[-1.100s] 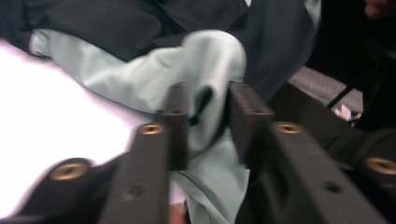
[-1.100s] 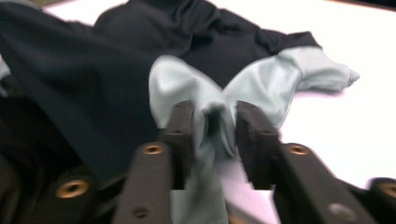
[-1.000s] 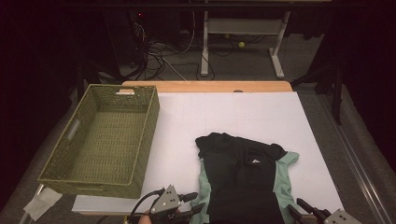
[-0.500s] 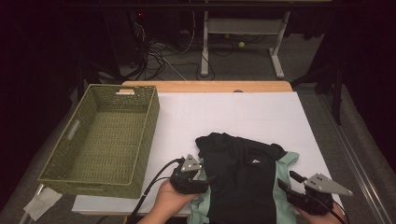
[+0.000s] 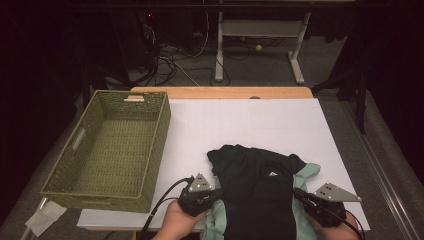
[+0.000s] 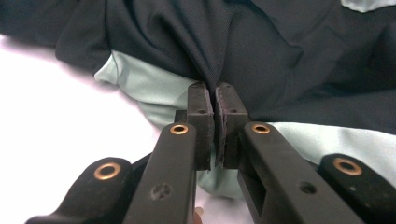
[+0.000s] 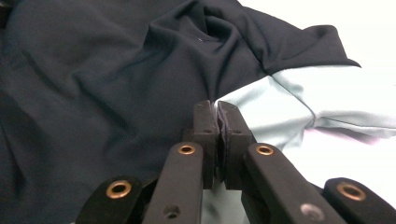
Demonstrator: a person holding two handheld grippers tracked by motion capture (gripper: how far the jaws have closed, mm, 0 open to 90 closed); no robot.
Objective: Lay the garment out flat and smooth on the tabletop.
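The black jersey shirt with pale mint side panels (image 5: 260,192) lies crumpled at the white bench's (image 5: 250,125) near edge. The left gripper (image 6: 215,88) and right gripper (image 7: 217,106) have just closed, each pinching its fabric; the high view adds the woven green basket (image 5: 112,150) at left.

The left gripper (image 6: 215,93) rises from 6 o'clock, its two black jaws brought together on a pinched fold of the shirt (image 6: 261,51); they have just been closing, with fabric between them. The fingertips (image 6: 200,100) meet where the dark cloth joins the pale green panel (image 6: 154,91). Dark fabric spans from 10 o'clock to 3 o'clock, creased toward the pinch. The white table surface (image 6: 60,135) lies at 9 o'clock. A further pale green area sits at 4 o'clock.
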